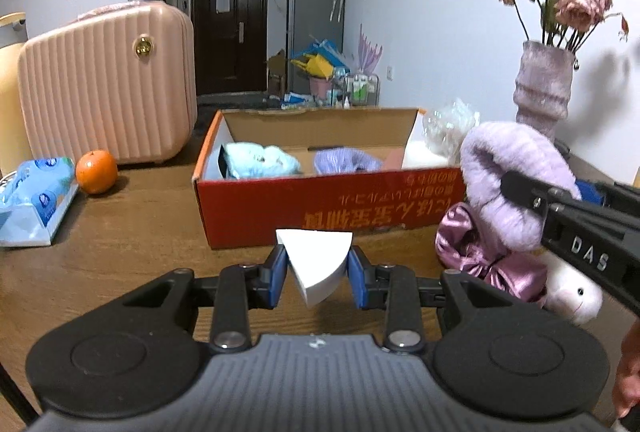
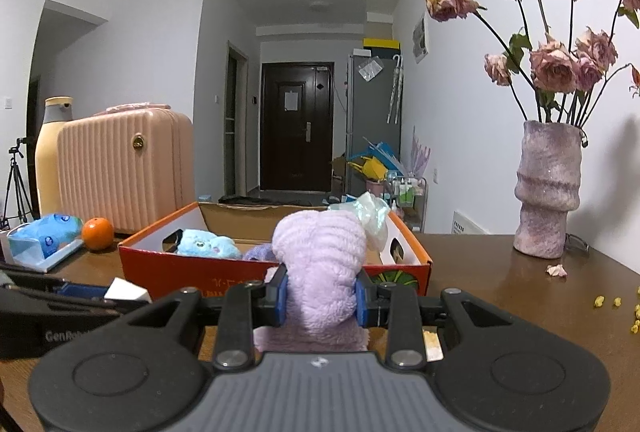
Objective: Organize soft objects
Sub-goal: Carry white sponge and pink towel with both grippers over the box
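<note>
My left gripper (image 1: 317, 268) is shut on a white wedge-shaped sponge (image 1: 318, 264), held above the table just in front of the red cardboard box (image 1: 328, 216). My right gripper (image 2: 320, 292) is shut on a fluffy lilac plush (image 2: 320, 264), held up near the box's right front corner; it also shows in the left wrist view (image 1: 508, 184). Inside the box (image 2: 168, 268) lie a light blue plush (image 1: 260, 160) and a purple knitted item (image 1: 344, 160). A pink satin scrunchie (image 1: 480, 252) and a white plush (image 1: 572, 296) lie on the table right of the box.
A pink suitcase (image 1: 108, 84), an orange (image 1: 96, 171) and a blue tissue pack (image 1: 34, 200) stand at the left. A purple vase of dried roses (image 2: 548, 192) stands at the right by the wall. Crumpled clear plastic (image 1: 452, 128) sits at the box's far right corner.
</note>
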Tool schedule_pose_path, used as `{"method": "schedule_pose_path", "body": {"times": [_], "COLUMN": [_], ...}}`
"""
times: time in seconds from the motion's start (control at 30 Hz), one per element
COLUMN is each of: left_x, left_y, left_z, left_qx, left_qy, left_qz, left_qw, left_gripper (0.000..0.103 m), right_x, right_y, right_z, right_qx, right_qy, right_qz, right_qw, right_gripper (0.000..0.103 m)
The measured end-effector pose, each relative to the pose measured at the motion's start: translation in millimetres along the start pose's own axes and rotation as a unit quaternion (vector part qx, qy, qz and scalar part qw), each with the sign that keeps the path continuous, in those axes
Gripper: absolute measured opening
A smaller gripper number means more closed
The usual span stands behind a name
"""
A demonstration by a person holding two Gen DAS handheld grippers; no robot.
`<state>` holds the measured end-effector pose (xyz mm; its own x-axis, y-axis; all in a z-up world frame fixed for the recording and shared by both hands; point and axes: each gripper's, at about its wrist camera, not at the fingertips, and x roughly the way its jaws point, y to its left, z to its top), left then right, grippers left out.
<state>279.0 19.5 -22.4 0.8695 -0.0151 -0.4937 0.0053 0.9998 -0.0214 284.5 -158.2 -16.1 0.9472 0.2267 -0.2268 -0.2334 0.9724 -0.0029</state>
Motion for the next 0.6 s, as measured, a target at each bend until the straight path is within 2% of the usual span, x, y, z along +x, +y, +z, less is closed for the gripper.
{"method": "schedule_pose_path", "body": {"times": [0.6], "left_x": [-13.9], "left_y": [16.9], "left_z": [31.9], "left_qx": [-0.043], "left_qy": [-0.064], "left_qz": [0.014], "left_qw": [0.9970], "left_gripper": [0.033], "right_x": [4.3], "right_y": [32.1], "right_z": [18.5], "right_qx": [-0.017], "right_qy": [-0.056], "right_qz": [0.010], "right_qw": [0.998], "right_gripper": [0.030]}}
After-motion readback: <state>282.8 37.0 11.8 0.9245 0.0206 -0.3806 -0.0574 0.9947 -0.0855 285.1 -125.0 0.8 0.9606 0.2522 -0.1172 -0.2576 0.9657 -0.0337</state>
